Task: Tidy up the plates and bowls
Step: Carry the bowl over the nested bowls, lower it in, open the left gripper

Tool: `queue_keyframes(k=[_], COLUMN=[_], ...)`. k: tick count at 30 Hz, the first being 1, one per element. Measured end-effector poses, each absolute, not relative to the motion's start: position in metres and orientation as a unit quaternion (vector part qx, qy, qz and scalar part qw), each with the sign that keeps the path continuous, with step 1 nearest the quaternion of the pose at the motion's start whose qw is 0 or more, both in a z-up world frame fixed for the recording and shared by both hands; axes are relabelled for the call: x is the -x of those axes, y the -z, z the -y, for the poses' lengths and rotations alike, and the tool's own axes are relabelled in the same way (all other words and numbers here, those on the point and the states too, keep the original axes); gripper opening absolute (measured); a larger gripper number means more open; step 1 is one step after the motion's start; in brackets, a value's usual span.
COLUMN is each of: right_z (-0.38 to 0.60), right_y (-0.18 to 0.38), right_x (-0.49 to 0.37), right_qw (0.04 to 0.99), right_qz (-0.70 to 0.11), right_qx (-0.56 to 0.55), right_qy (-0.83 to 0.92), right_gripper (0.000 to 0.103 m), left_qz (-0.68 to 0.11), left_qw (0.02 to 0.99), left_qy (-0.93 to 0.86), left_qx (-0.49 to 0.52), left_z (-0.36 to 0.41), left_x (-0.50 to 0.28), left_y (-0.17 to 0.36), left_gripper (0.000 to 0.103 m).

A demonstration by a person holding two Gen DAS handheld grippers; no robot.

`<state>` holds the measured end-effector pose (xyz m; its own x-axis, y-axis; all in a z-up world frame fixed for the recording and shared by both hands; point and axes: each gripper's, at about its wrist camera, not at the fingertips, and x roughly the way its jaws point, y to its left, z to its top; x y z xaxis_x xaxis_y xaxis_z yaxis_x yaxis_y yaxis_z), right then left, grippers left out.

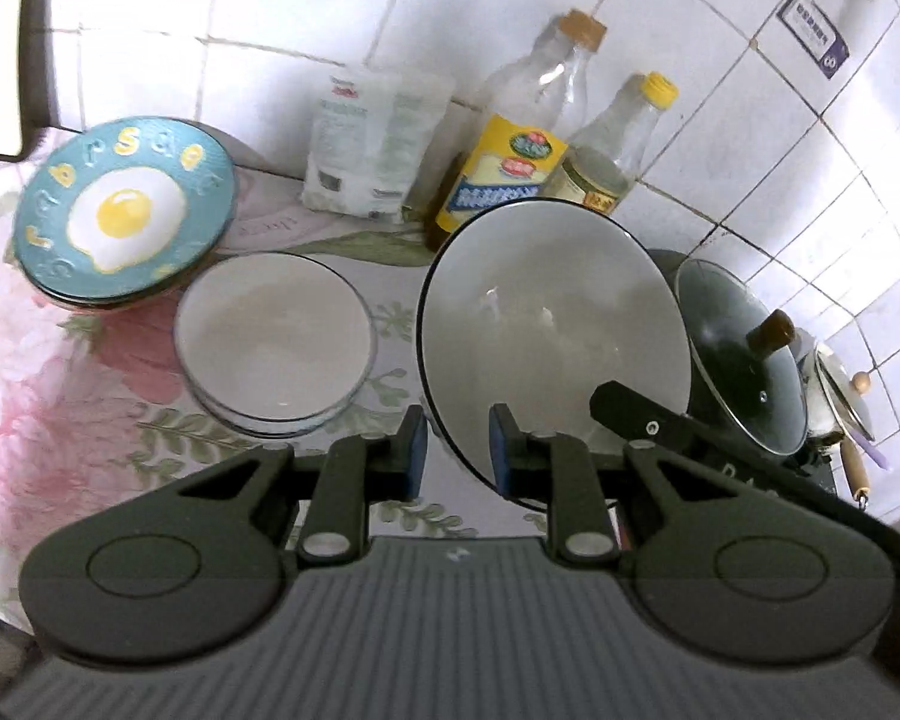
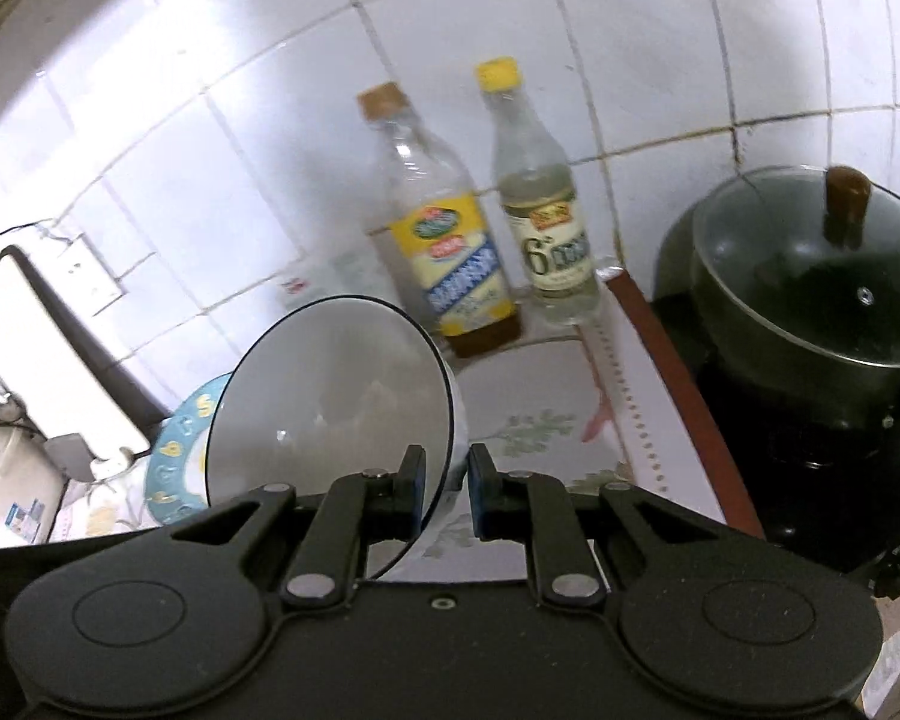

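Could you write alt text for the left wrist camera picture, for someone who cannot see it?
The left claw grips the rim of a tilted white bowl above a floral countertop. Nearby sit a smaller white bowl, a fried-egg plate, two bottles and a lidded pot.

The left gripper (image 1: 459,450) pinches the rim of a tilted bowl (image 1: 546,312), lifted off the counter (image 1: 60,396). Stacked bowls (image 1: 273,336) and an egg plate (image 1: 123,210) sit left.
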<state>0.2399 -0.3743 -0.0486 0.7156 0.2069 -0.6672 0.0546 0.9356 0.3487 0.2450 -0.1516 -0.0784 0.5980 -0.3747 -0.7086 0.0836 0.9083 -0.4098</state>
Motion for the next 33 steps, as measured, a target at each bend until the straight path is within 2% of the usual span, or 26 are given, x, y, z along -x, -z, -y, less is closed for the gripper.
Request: queue_keyframes(k=[14,33], right_z=[0.312,0.269], right_y=[0.05,0.109], right_x=[-0.26,-0.31], right_qw=[0.903,0.889], right_qz=[-0.39,-0.444], right_qx=[-0.165,-0.084], right_qy=[-0.074,-0.074], right_gripper=[0.018,0.019], left_qz=[-0.43,-0.478], left_qw=[0.888,0.87], left_qy=[0.103,0.099], left_qx=[0.127,0.068], left_z=[0.099,0.083], left_x=[-0.261,-0.314], left_y=[0.06,0.115], left_gripper=[0.021,0.022])
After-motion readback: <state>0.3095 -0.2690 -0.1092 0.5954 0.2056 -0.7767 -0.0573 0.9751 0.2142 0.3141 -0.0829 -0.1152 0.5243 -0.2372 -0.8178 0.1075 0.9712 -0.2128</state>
